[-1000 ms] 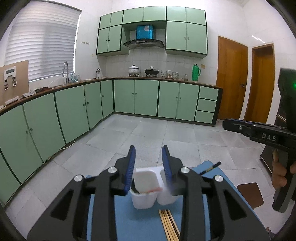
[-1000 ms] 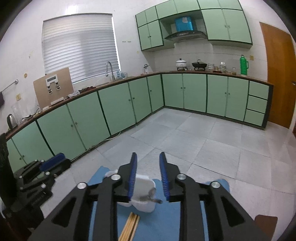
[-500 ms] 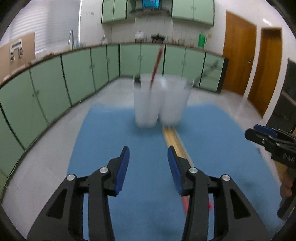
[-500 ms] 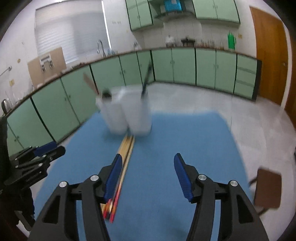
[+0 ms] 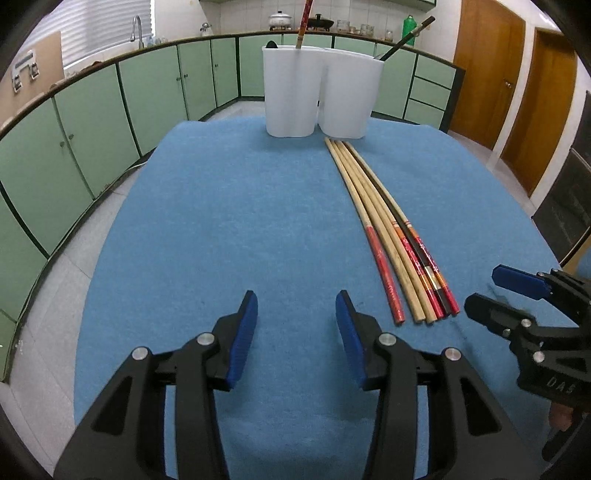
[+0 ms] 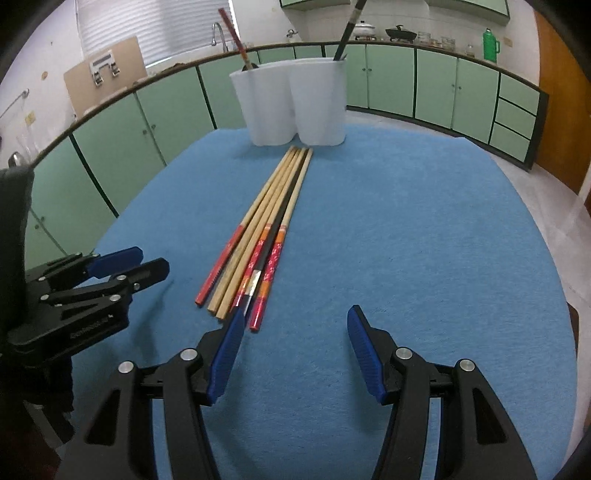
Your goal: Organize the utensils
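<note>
From the left wrist view, the left tongs (image 5: 295,314) stand partly open over bare blue mat, nothing between the blue pads. The left figure's last steps differ little, so I would call the jaws settled apart, not gripping. The table (image 5: 207,221) is covered edge to edge by that blue mat. A bundle of chopsticks (image 5: 384,229) lies on it ahead and to the right of these tongs, long axis running away from the camera toward the white double-cup holder (image 5: 321,96) at the far edge, plain tips nearly touching its base, painted red and orange ends nearest. One red-handled chopstick (image 5: 304,22) stands in the holder's left cup and a dark one (image 5: 406,37) leans out of the right cup. The right tongs (image 5: 491,291) show at the right edge, just beside the bundle's near ends.

From the right wrist view, the right tongs (image 6: 295,317) are open wider, empty, with the left pad just at the painted ends of the chopsticks (image 6: 266,229). The bundle runs ahead and slightly right toward the holder (image 6: 291,103). The left tongs (image 6: 129,266) sit apart to the left.

By my reading the right tongs are nearer; a small shift left would bring one stick's end between the pads, gripping across its axis.
</note>
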A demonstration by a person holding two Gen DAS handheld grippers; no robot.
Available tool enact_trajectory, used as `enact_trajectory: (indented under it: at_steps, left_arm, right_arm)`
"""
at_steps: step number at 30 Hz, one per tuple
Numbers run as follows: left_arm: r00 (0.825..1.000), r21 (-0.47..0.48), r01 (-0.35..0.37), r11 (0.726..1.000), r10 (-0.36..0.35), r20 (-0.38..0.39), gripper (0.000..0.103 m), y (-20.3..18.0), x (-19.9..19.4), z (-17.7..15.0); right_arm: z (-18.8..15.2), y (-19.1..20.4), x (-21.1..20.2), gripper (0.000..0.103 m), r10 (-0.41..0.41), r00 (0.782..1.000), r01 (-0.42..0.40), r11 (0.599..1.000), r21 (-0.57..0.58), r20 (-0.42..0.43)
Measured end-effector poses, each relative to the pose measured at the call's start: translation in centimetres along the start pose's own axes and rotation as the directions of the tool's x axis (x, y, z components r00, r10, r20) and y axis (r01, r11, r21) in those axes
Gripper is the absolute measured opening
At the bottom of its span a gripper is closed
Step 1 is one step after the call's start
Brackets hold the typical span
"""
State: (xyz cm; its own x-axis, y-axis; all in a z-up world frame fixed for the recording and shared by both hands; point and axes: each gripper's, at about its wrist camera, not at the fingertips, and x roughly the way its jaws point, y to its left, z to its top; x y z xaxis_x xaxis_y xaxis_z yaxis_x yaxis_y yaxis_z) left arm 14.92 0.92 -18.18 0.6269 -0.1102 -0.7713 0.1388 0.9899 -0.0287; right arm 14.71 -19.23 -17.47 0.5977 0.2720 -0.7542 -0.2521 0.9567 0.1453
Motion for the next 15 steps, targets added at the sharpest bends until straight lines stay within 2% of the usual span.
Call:
enact_trajectory:
  at_steps: [10,15]
  left_arm:
    - [1.0,0.003,-0.005,1.0,0.005,-0.006,0.048,-1.2,0.2,-0.6]
    - [1.0,-0.014,-0.003,1.0,0.003,0.002,0.05,-0.8,-0.1,-0.6]
  right_arm:
    - [-0.6,1.2,1.1,0.058,-0.074,0.997,0.074,0.995,-0.064,-0.006]
    - [-0.3,0.2,0.8,0.055,-0.139,0.99,0.139,0.99,-0.028,0.002]
